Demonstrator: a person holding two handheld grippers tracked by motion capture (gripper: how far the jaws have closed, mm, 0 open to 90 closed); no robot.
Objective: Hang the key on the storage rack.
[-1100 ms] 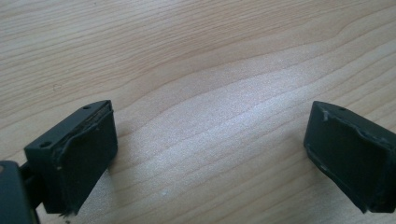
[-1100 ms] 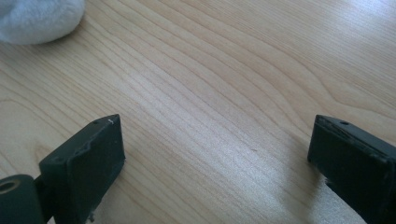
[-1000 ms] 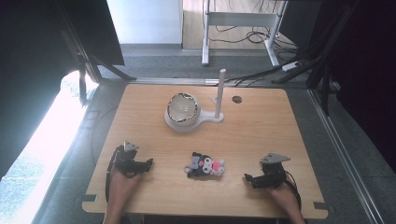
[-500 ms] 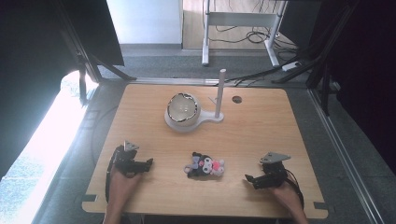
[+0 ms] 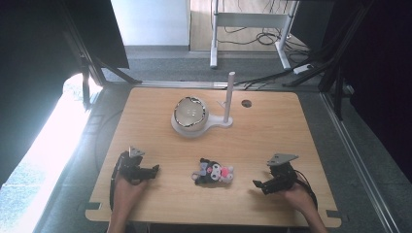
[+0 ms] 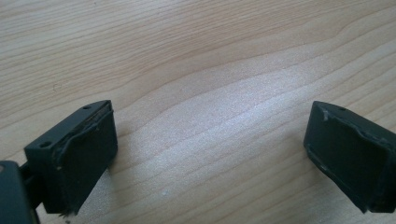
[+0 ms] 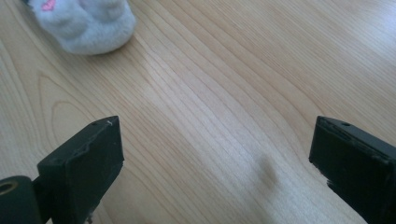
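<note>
Right gripper sits low on the table, jaws spread wide, nothing between them. Plush toy lies near, at its nine o'clock. Left gripper, jaws apart too, has the toy at three o'clock.

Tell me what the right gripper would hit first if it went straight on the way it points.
Probably the plush toy. The right gripper lies open on the table, aimed left toward the toy; depth is unclear, so it might slide just past its near edge.

Before me on the desk sits a plush toy, a shiny bowl-like stand and its white post farther off.
</note>
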